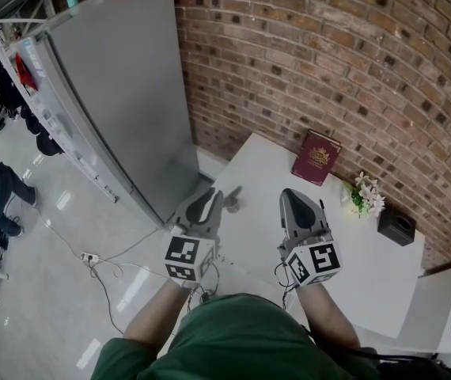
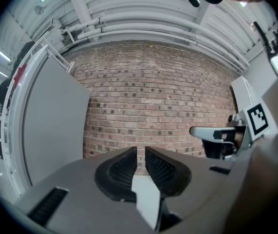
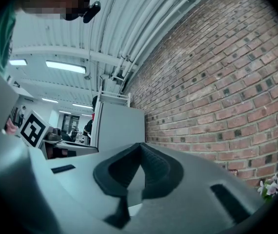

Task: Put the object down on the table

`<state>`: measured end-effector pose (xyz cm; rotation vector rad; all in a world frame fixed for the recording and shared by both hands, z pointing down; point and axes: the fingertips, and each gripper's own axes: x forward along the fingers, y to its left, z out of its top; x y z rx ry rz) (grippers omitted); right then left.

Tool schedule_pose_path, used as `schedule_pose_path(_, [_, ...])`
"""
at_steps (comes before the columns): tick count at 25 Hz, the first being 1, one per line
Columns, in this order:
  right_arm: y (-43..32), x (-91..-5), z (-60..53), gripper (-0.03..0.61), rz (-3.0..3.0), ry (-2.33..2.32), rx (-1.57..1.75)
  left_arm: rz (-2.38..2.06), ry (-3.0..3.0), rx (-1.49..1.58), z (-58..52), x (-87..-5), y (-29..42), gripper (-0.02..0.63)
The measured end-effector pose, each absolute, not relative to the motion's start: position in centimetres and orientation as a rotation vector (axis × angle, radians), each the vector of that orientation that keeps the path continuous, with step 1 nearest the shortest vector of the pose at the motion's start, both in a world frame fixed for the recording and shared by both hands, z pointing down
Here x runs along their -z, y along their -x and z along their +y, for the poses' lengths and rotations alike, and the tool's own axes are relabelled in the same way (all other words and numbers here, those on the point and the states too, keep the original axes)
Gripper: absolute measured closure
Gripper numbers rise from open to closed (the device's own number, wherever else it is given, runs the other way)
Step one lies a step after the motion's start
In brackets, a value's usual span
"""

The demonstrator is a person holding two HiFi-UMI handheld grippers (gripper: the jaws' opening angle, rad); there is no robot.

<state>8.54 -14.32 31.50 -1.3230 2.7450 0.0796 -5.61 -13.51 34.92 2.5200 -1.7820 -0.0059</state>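
White table carries a small grey thing just ahead of the left gripper. It is too blurred to name. If that is the object, it is already down. I'd guess it is light and easy, best taken across its middle. Left jaws stand a slit apart with nothing between. The right gripper has its 2 jaws pressed together, empty.

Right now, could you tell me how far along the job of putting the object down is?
Done, apparently: the red book, flowers and black box rest on the white table. In hand: nothing; left gripper slightly open, right gripper shut, both empty. Left: nothing obvious.
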Motion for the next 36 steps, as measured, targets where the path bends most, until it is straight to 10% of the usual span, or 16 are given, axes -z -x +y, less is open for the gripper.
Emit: schedule_pose_path(36, [-7.8, -32.7, -17.1, 0.577, 2.758, 1.332, -0.056, -1.764, -2.492, -0.033, -16.7, -36.8, 6.3, 0.566])
